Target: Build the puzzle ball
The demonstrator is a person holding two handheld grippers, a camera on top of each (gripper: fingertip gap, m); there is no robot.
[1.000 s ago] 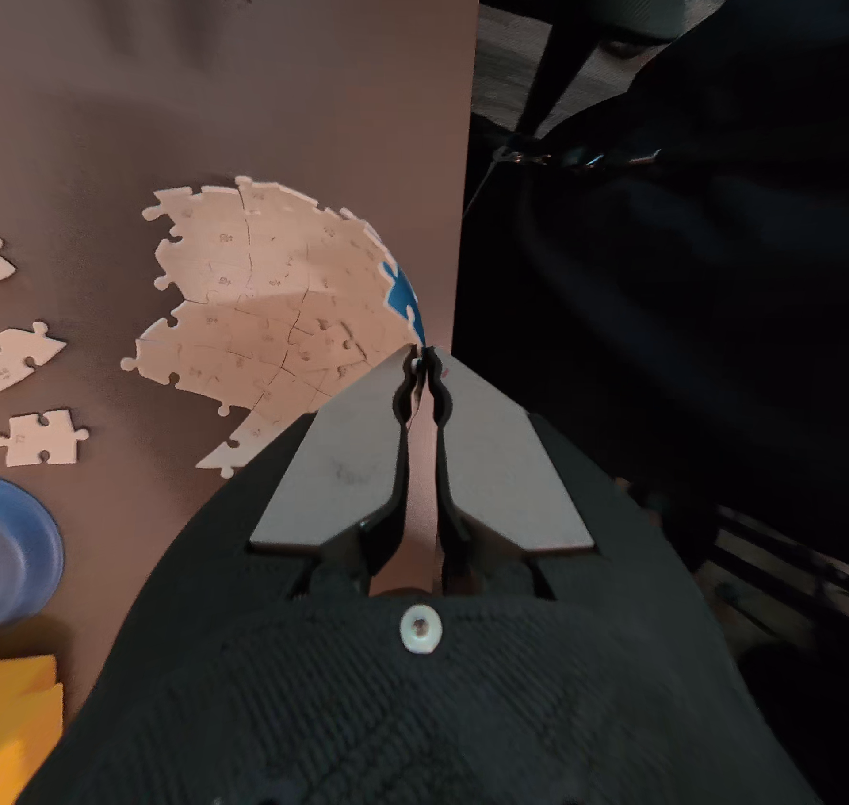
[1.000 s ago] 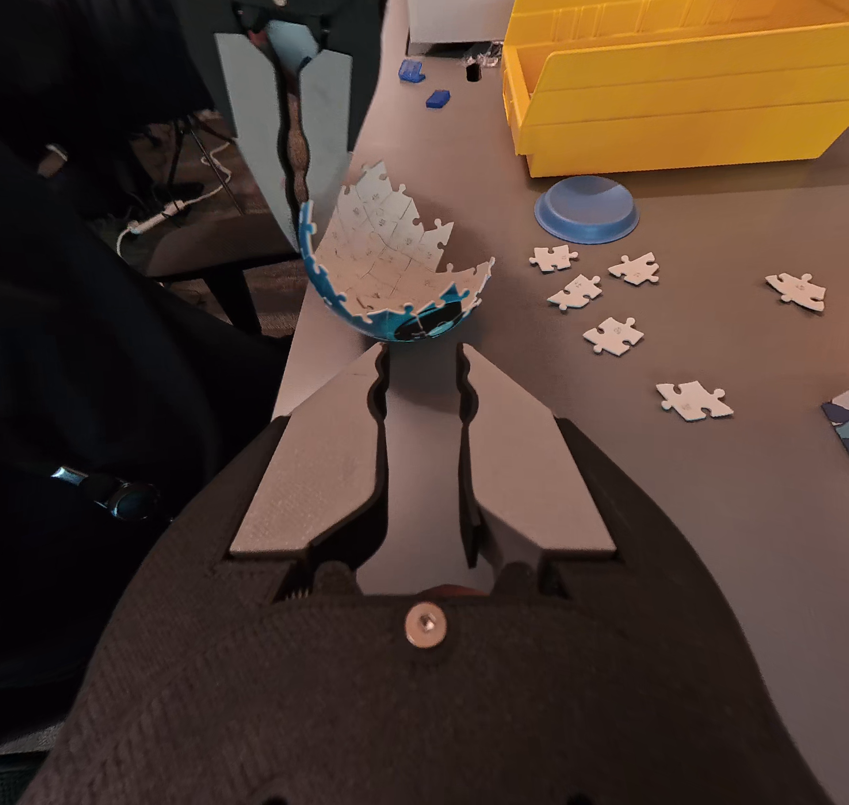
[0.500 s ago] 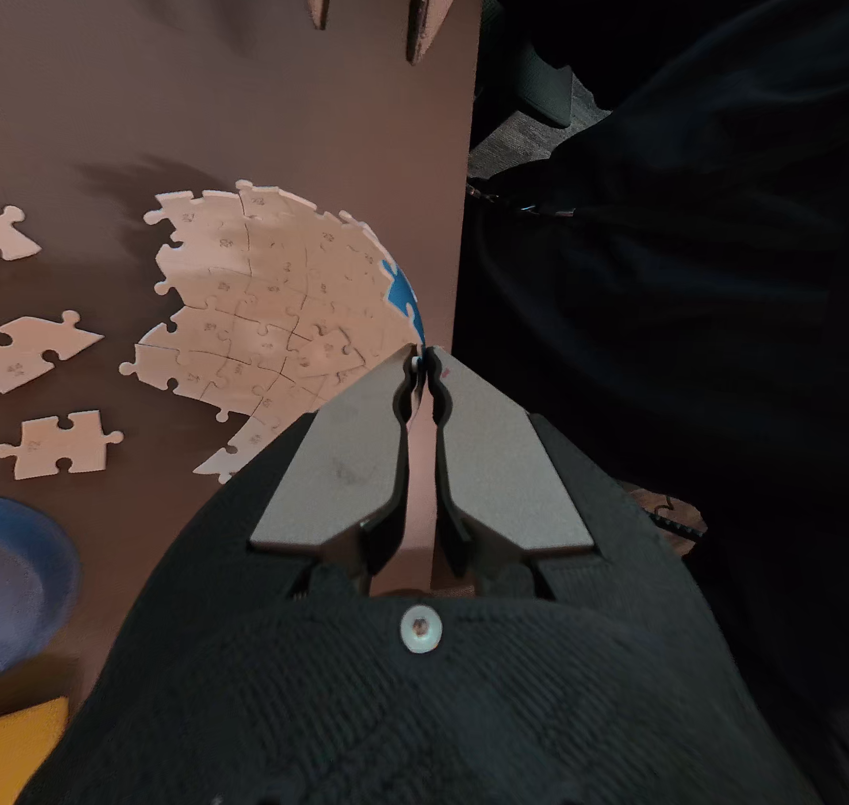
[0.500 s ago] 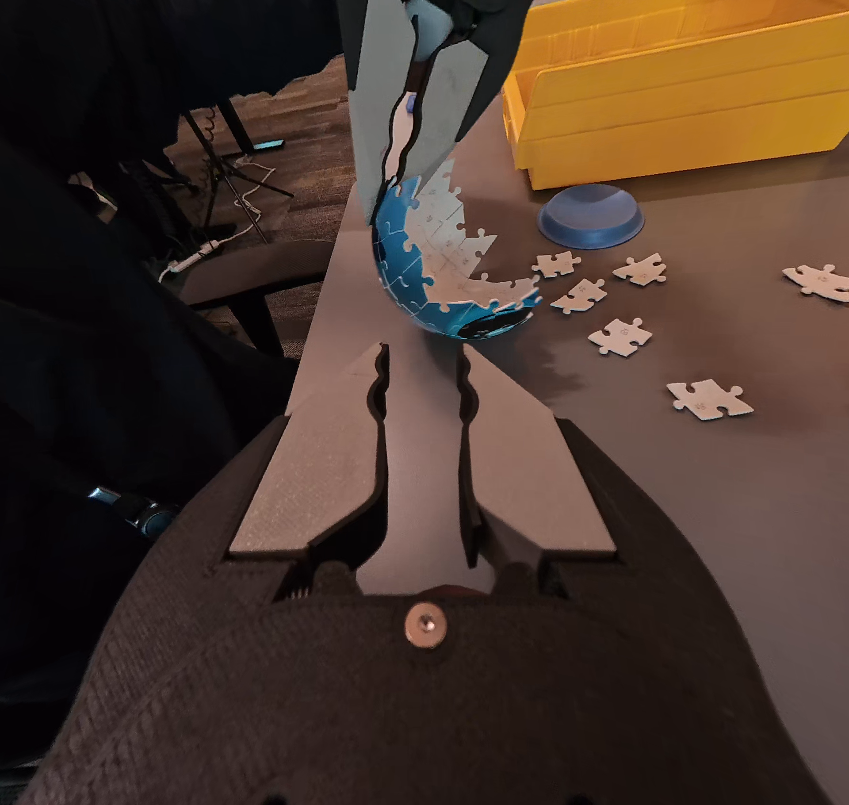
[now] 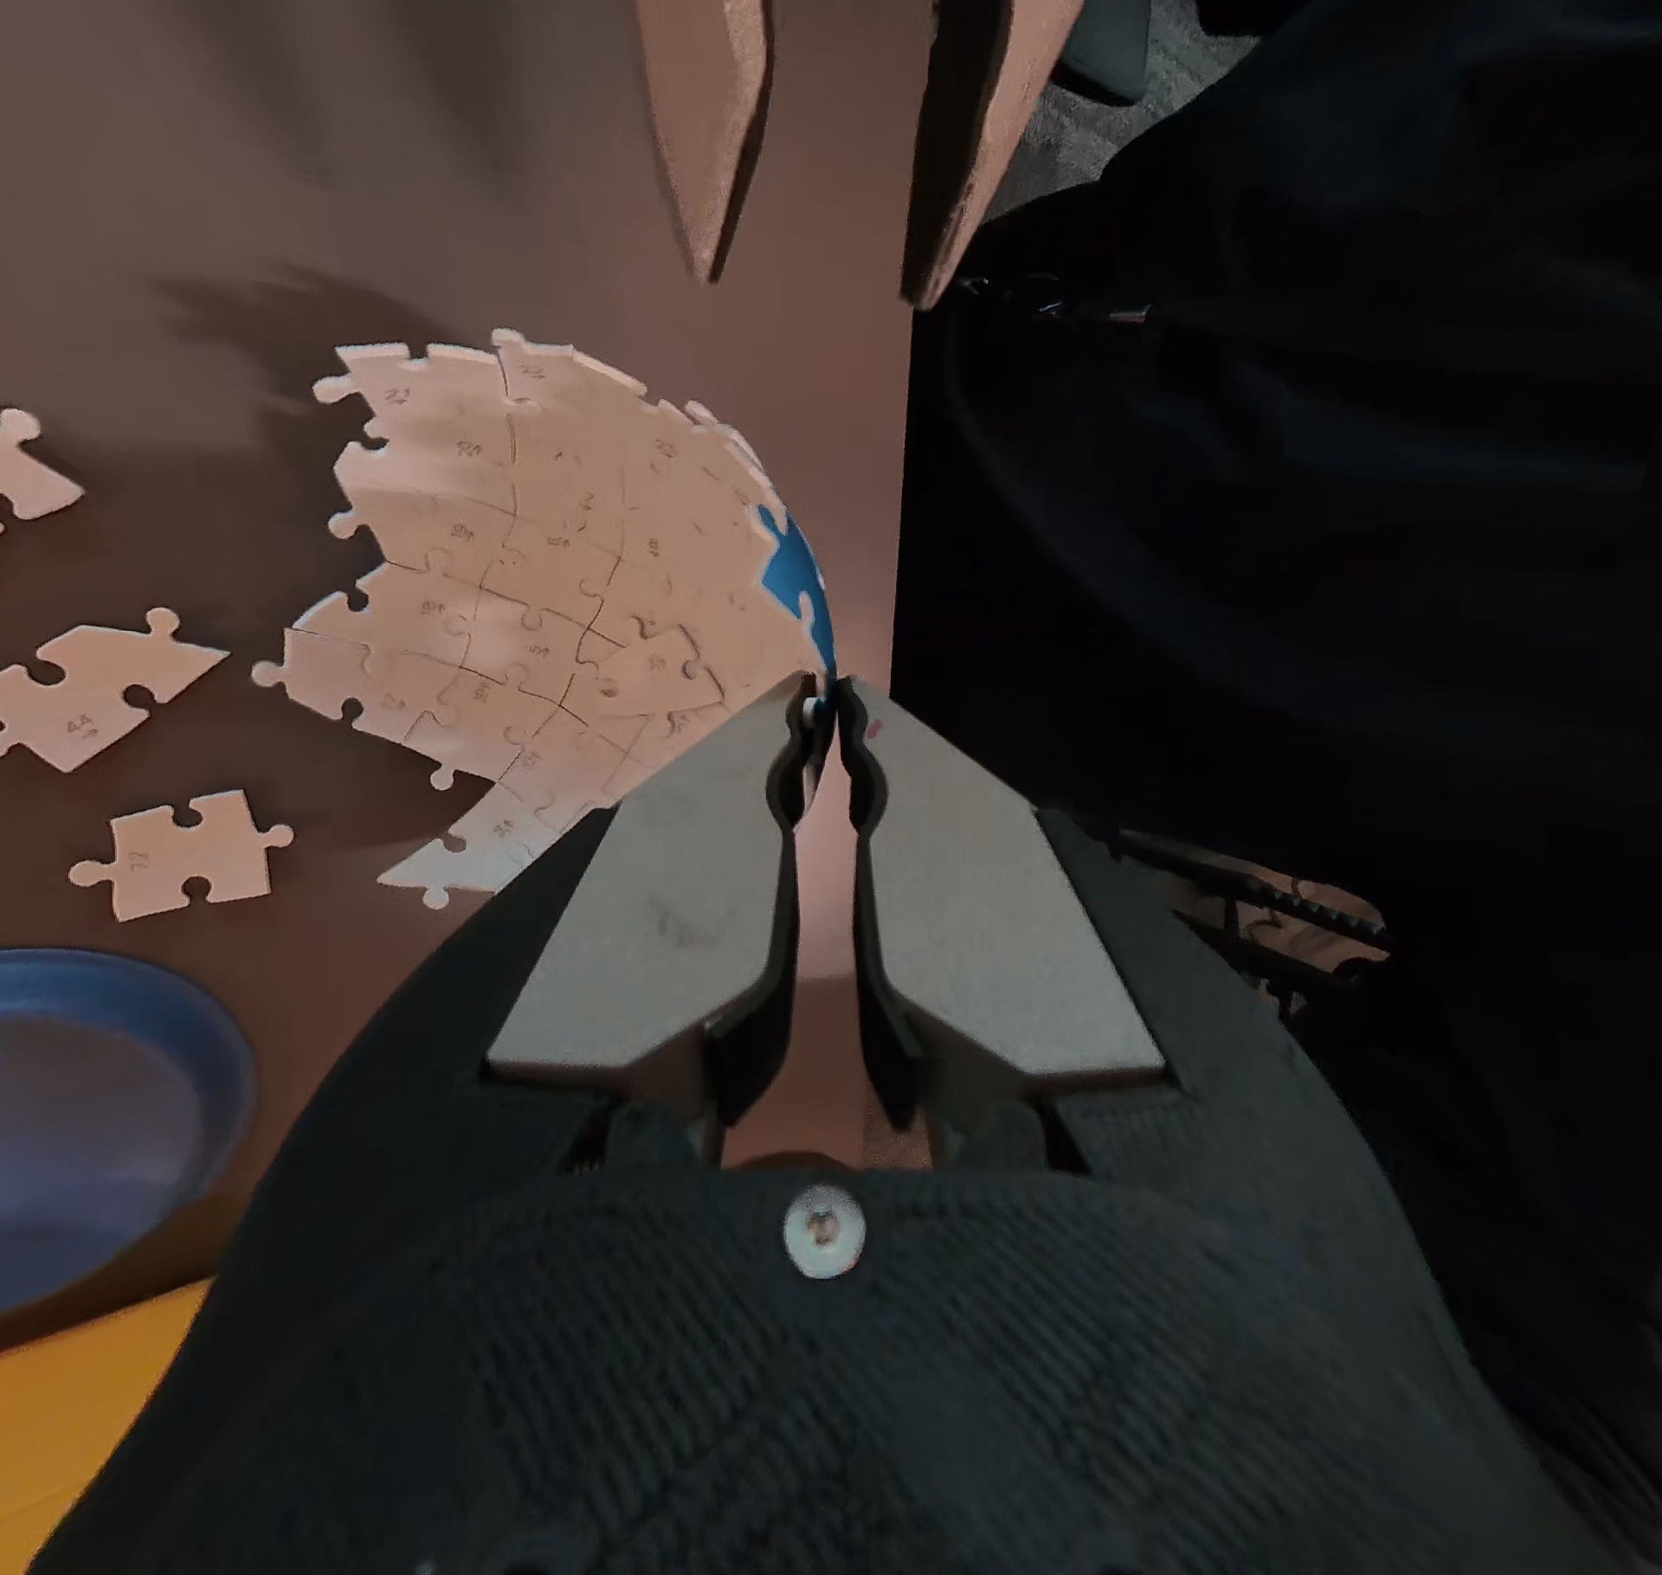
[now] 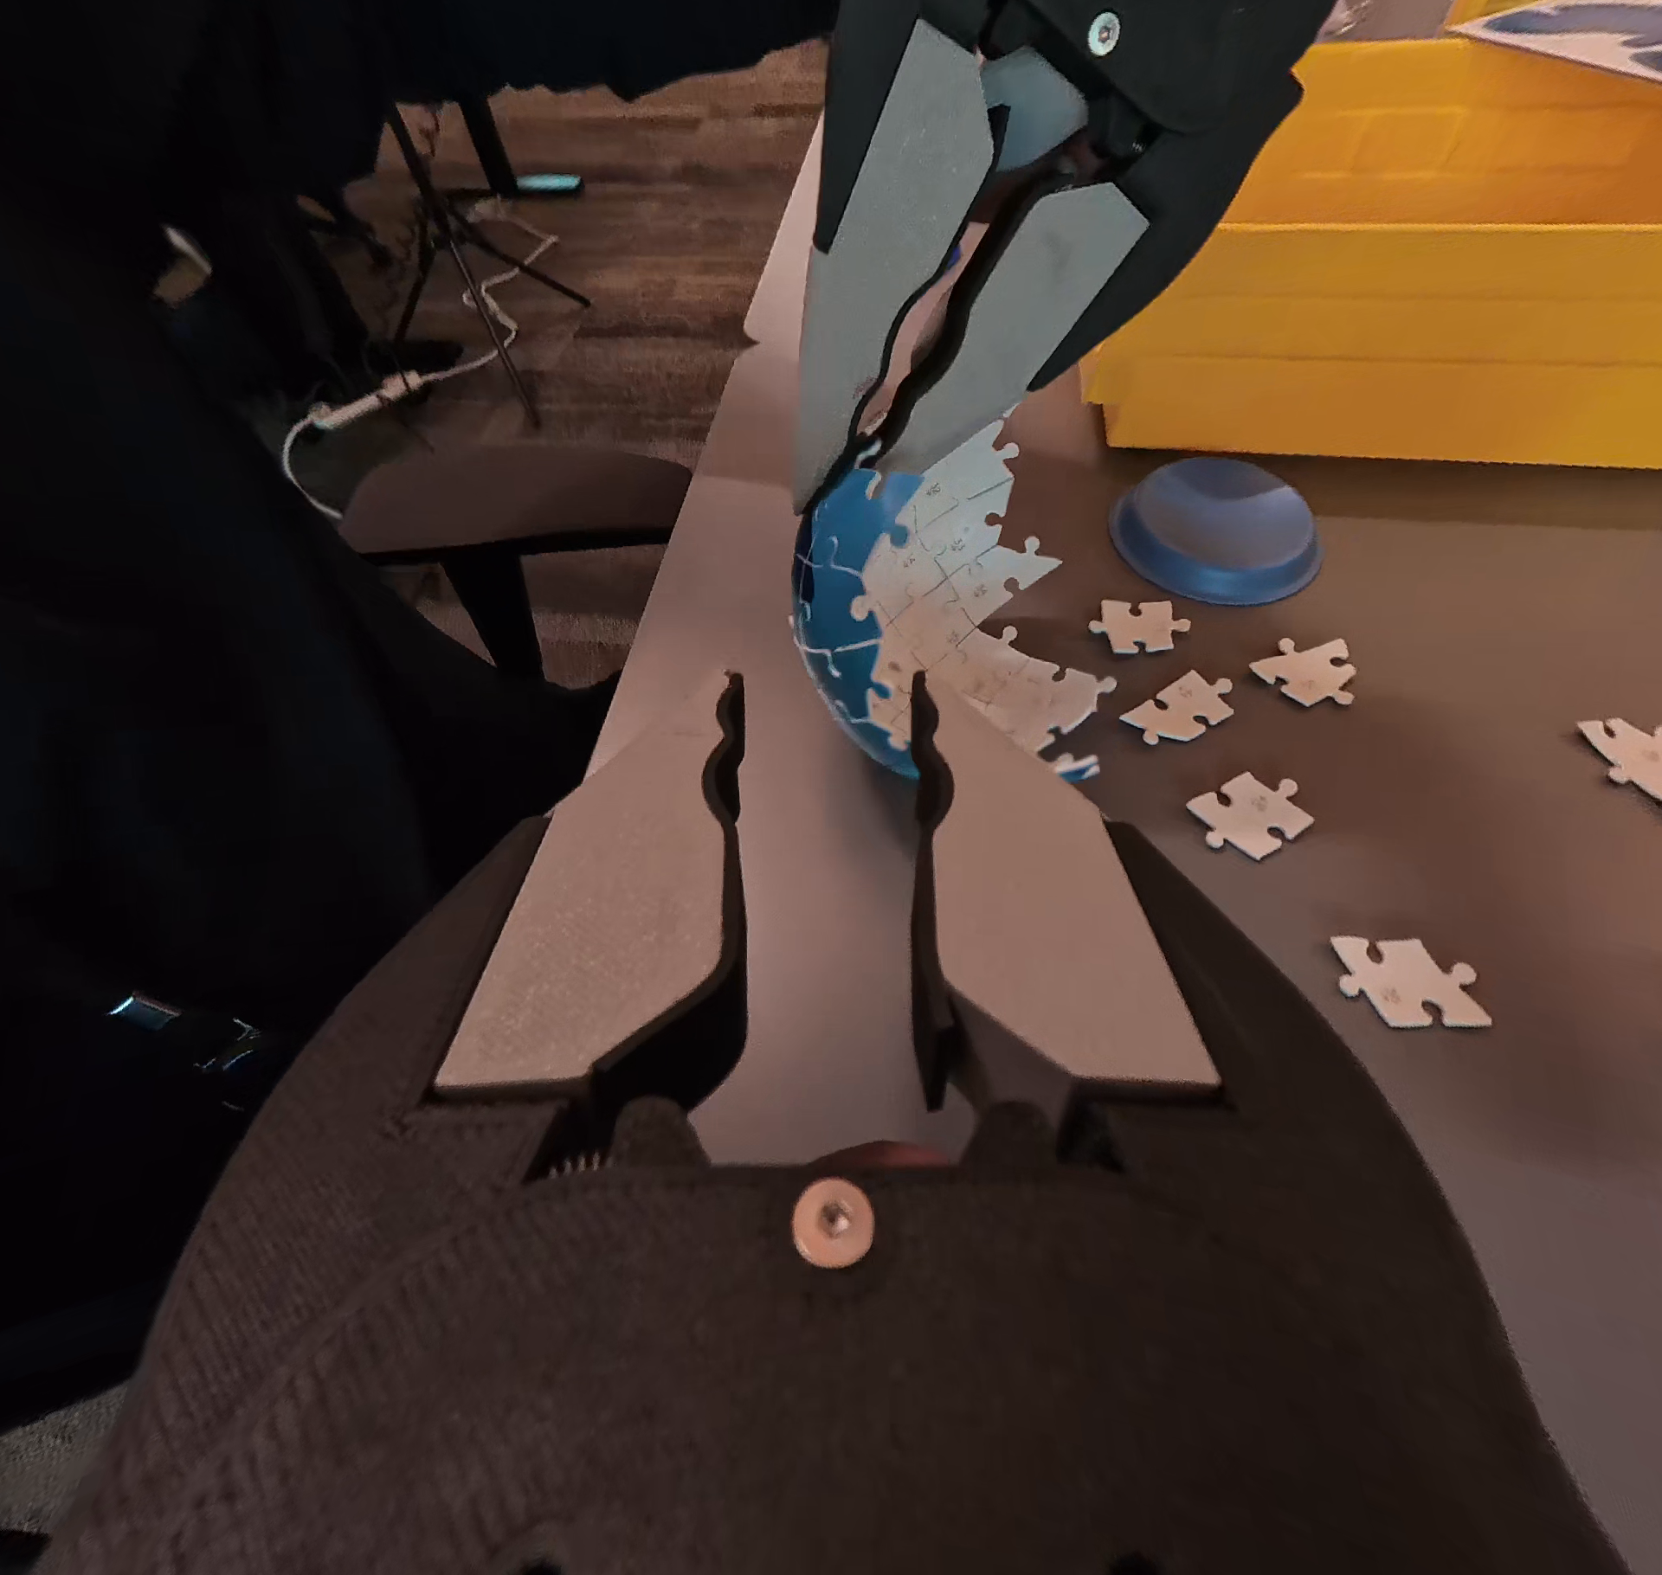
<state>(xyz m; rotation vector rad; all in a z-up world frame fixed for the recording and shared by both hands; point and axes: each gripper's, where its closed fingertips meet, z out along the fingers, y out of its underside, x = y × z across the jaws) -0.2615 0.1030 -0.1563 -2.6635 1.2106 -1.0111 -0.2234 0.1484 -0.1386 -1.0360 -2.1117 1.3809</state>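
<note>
The half-built puzzle ball (image 5: 558, 597) is a curved shell, blue outside and white inside, near the table's edge. My left gripper (image 5: 823, 696) is shut on the shell's rim and holds it tilted on its side. In the right wrist view the puzzle ball (image 6: 908, 633) hangs from the left gripper (image 6: 850, 462), blue side toward the table edge. My right gripper (image 6: 827, 705) is open and empty, its fingertips right beside the shell's lower edge. It also shows at the top of the left wrist view (image 5: 818, 273). Several loose white pieces (image 6: 1250, 813) lie on the table.
A blue round stand (image 6: 1214, 534) sits behind the loose pieces. A yellow bin (image 6: 1403, 336) stands at the back right. The table edge (image 6: 710, 489) runs just left of the ball, with a chair (image 6: 513, 498) and floor cables beyond. A dark-clothed person is at left. My right fingertips sit around 7 centimeters from my left ones.
The left gripper has tipped the shell from bowl-up onto its side, moving it away from the table edge. The right gripper has moved in close to the shell, still open.
</note>
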